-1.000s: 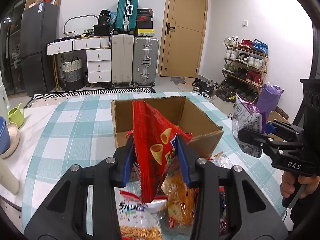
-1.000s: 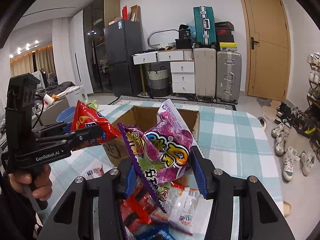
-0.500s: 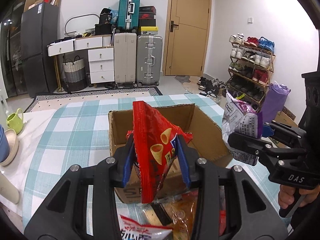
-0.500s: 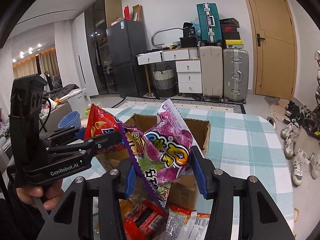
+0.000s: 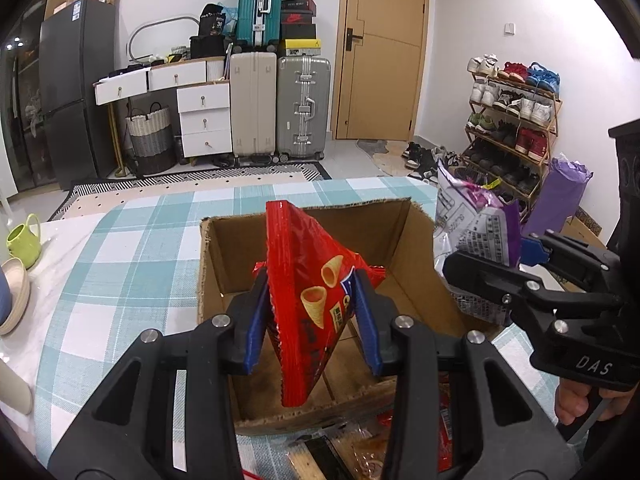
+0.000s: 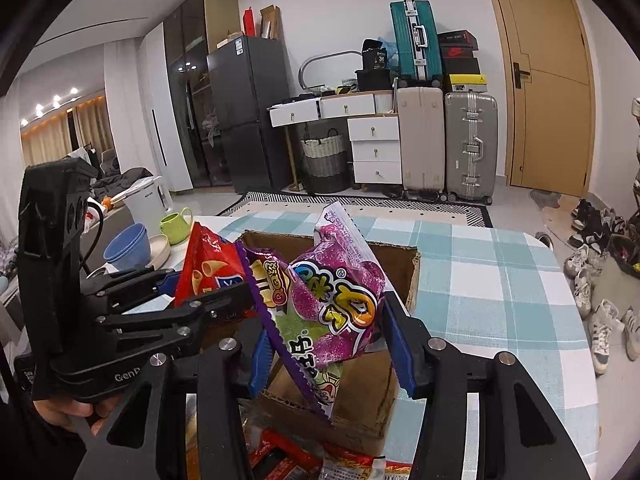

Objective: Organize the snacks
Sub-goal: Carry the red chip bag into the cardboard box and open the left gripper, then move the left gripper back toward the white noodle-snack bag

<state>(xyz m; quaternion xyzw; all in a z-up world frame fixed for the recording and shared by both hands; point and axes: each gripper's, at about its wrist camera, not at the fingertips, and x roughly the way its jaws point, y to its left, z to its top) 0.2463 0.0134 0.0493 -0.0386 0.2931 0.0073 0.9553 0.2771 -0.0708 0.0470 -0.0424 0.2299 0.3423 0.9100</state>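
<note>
Red snack bag (image 5: 310,300) sits clamped in the left hand-held gripper (image 5: 310,322) above the open cardboard box (image 5: 404,240). At its 3 o'clock, the right hand-held gripper (image 6: 326,344) grips a purple snack bag (image 6: 340,300) over the same box on the checked desk (image 5: 132,256).

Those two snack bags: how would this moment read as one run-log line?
left gripper: shut on red snack bag | right gripper: shut on purple snack bag | cardboard box: open, beneath both bags

A green mug (image 5: 23,235) is set near stacked bowls (image 6: 129,246). Suitcases (image 5: 280,108) are lined beside a wooden door (image 5: 384,52). A shoe rack (image 5: 512,120) is filled.
</note>
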